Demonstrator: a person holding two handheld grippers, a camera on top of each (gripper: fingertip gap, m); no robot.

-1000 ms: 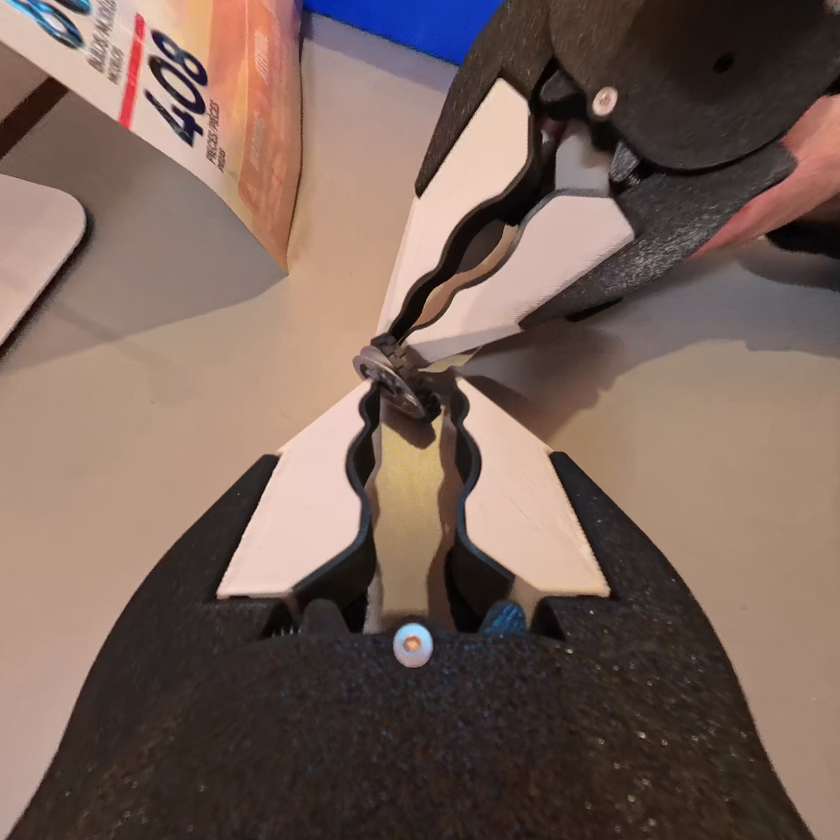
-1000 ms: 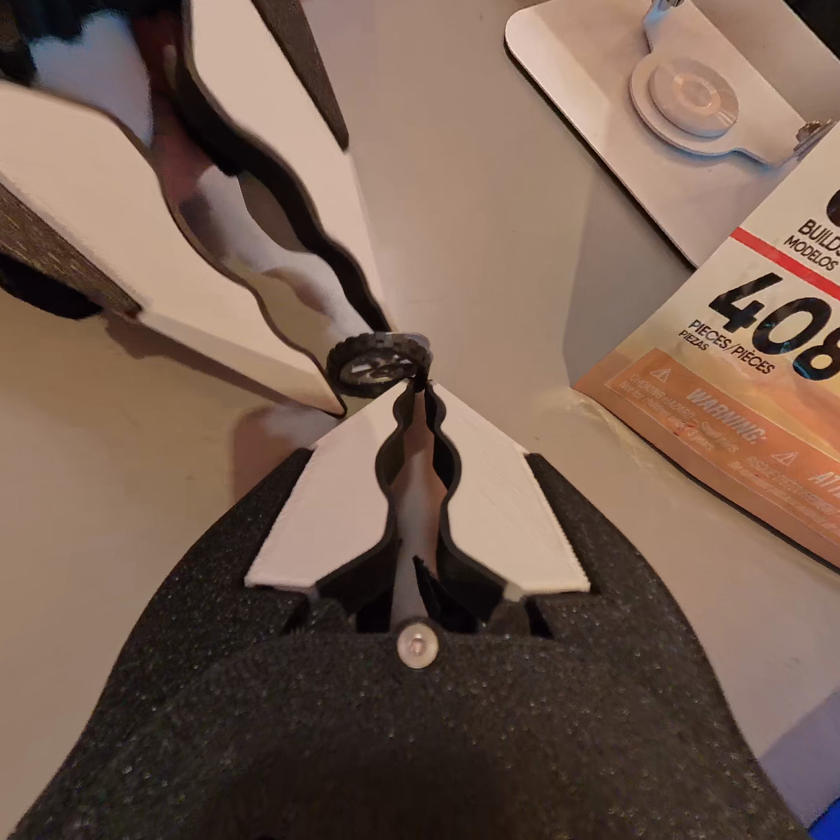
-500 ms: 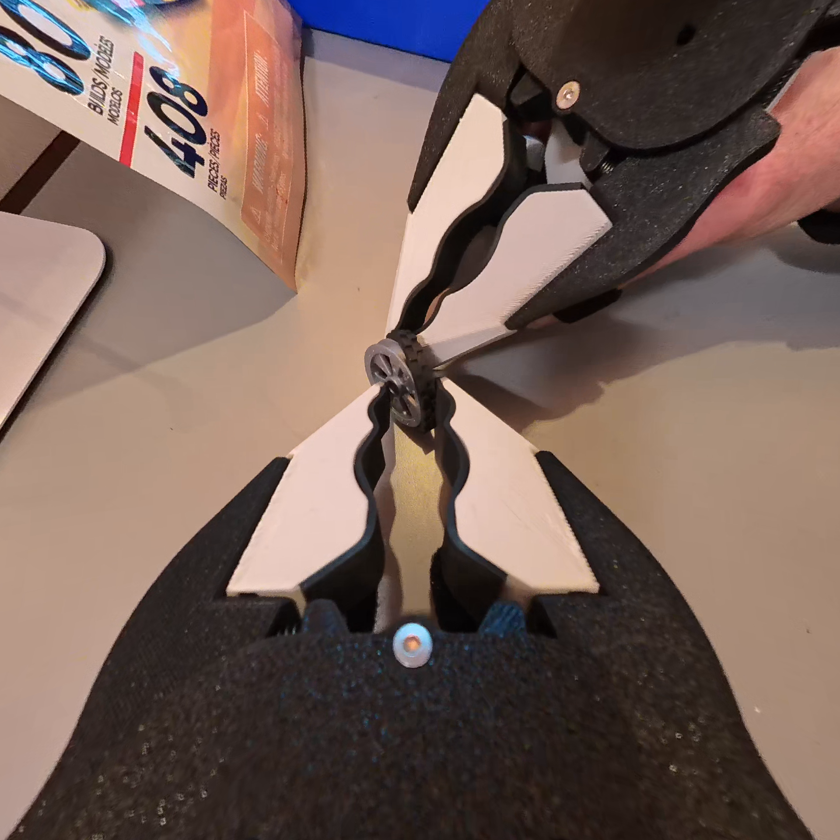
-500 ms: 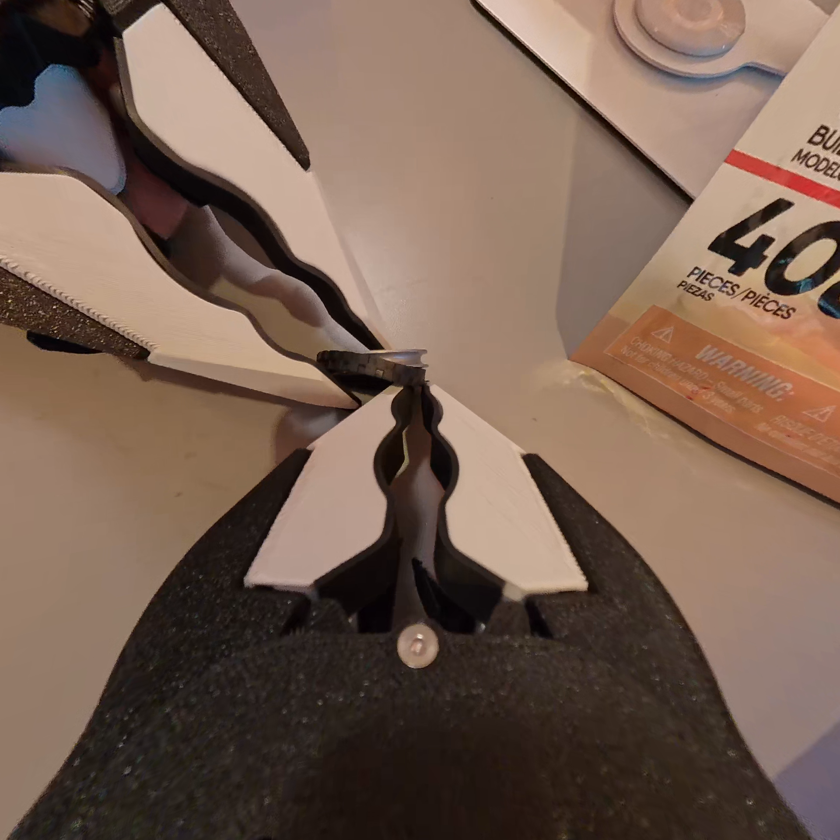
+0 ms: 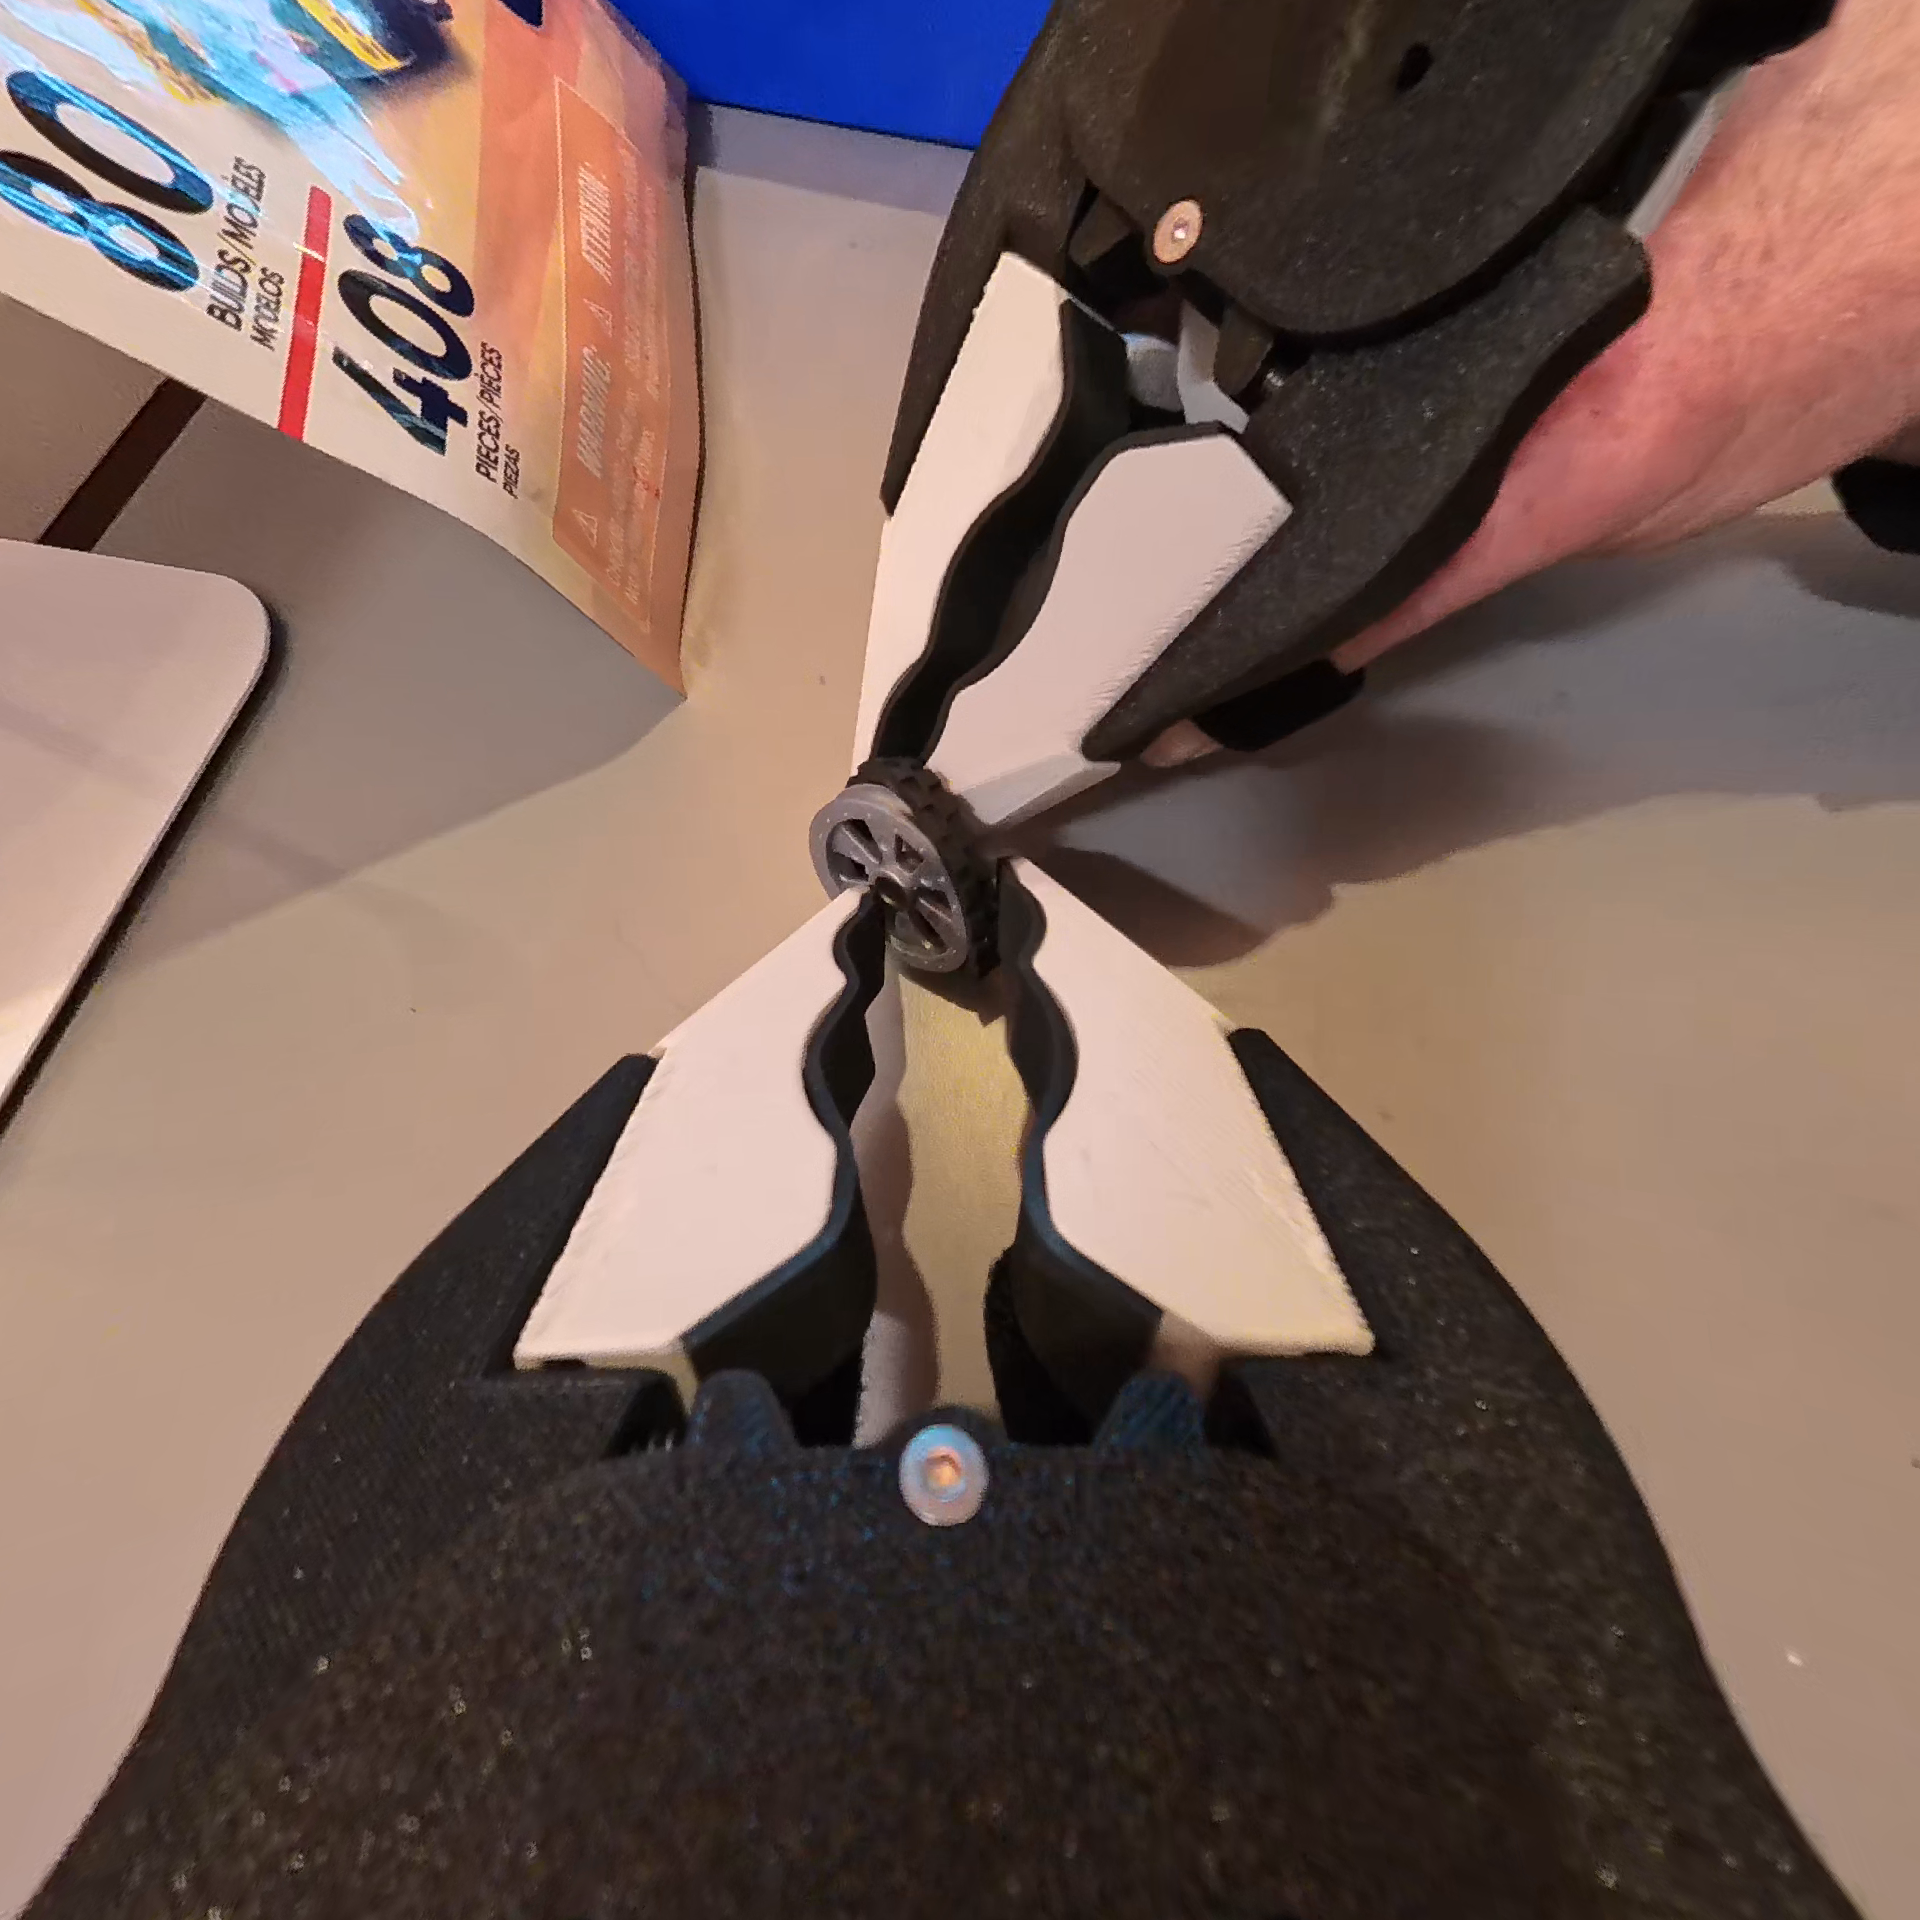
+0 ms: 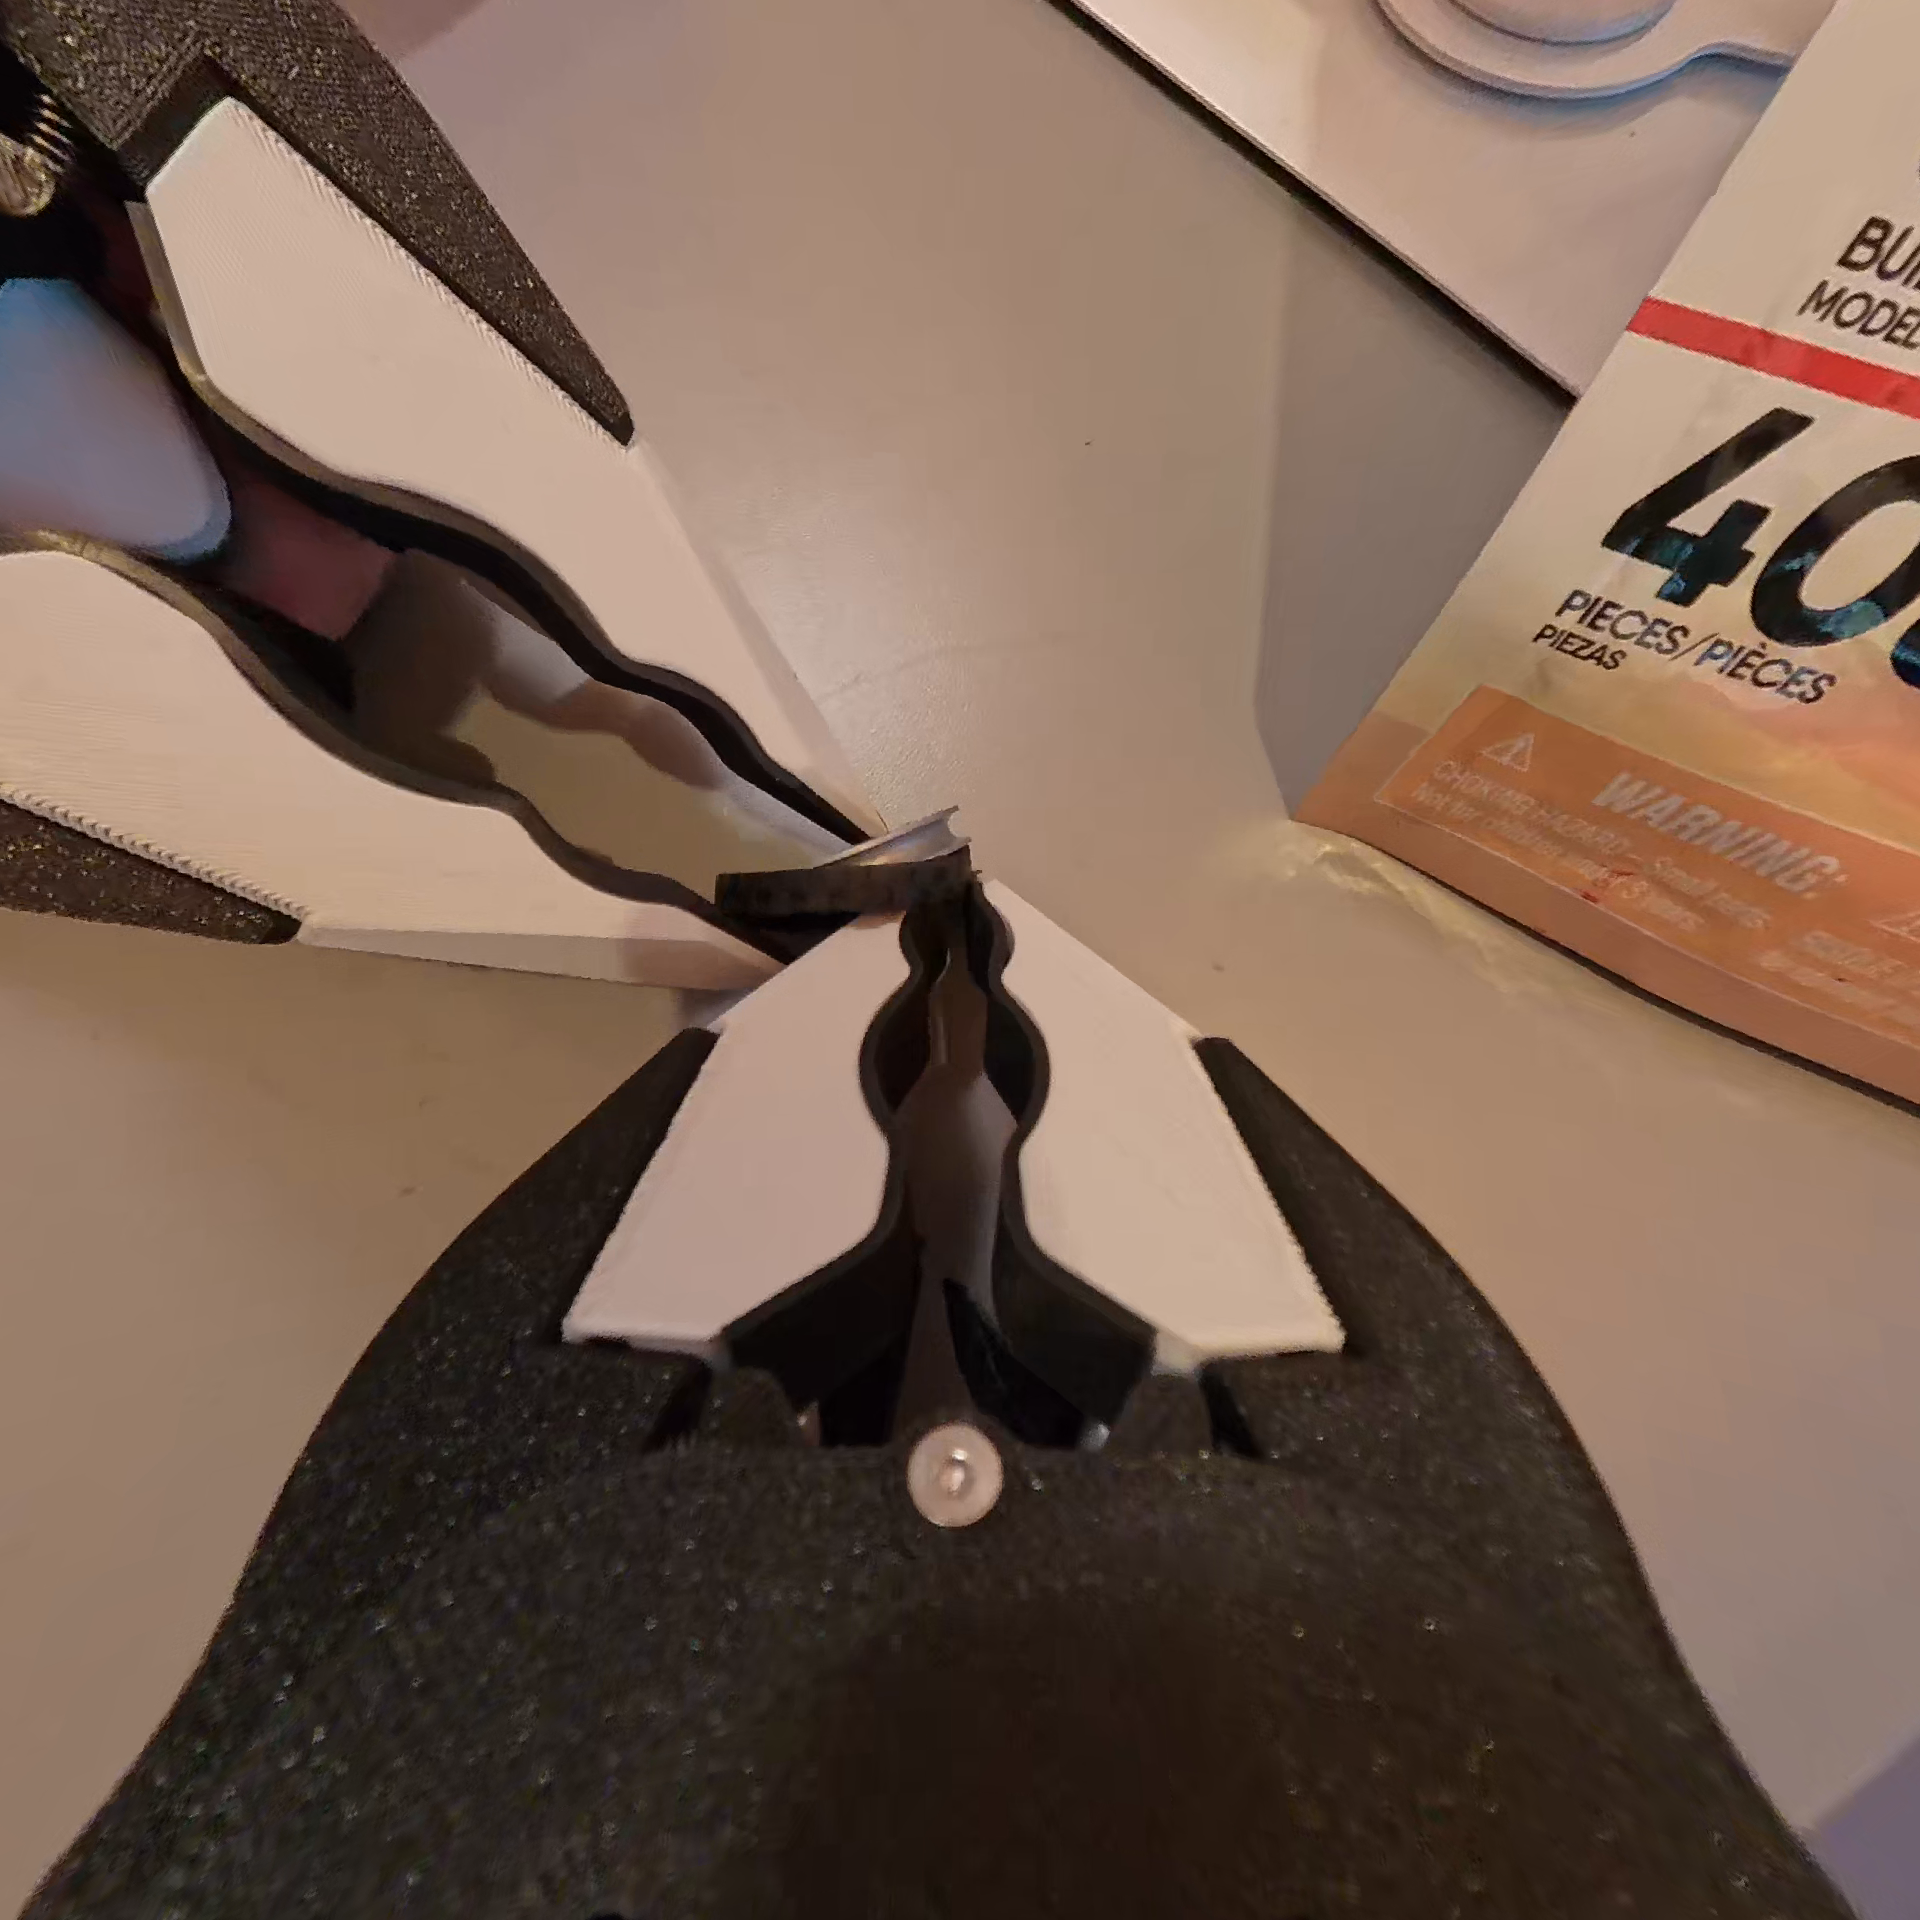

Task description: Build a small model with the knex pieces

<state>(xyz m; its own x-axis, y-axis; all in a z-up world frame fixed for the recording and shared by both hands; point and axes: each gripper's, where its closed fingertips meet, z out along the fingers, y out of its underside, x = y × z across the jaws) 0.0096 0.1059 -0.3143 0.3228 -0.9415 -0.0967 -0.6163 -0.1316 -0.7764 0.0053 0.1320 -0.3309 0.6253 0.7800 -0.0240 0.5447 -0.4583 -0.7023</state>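
Observation:
A small toy wheel [image 5: 894, 883] with a grey spoked rim and a black treaded tyre is held above the beige table between both grippers. My left gripper [image 5: 935, 920] is shut on the wheel, with one fingertip on each side of it. My right gripper [image 5: 914, 774] comes down from the upper right and is shut on the top edge of the tyre. In the right wrist view my right gripper [image 6: 940, 899] pinches the tyre [image 6: 800, 888], and the grey rim [image 6: 909, 844] sits tilted in it. The left gripper [image 6: 821, 883] reaches in from the upper left.
A printed cardboard box [image 5: 416, 312] stands at the back left and shows in the right wrist view [image 6: 1714, 623]. A pale rounded board [image 5: 104, 727] lies beside it. A blue surface [image 5: 831, 52] is behind. A person's hand [image 5: 1662, 364] holds the right gripper. My left and right fingertips are right by each other.
The wheel has turned, so its spoked face now shows in the left wrist view and its edge in the right. The rim now sits tilted in the tyre. Both grippers stay shut.

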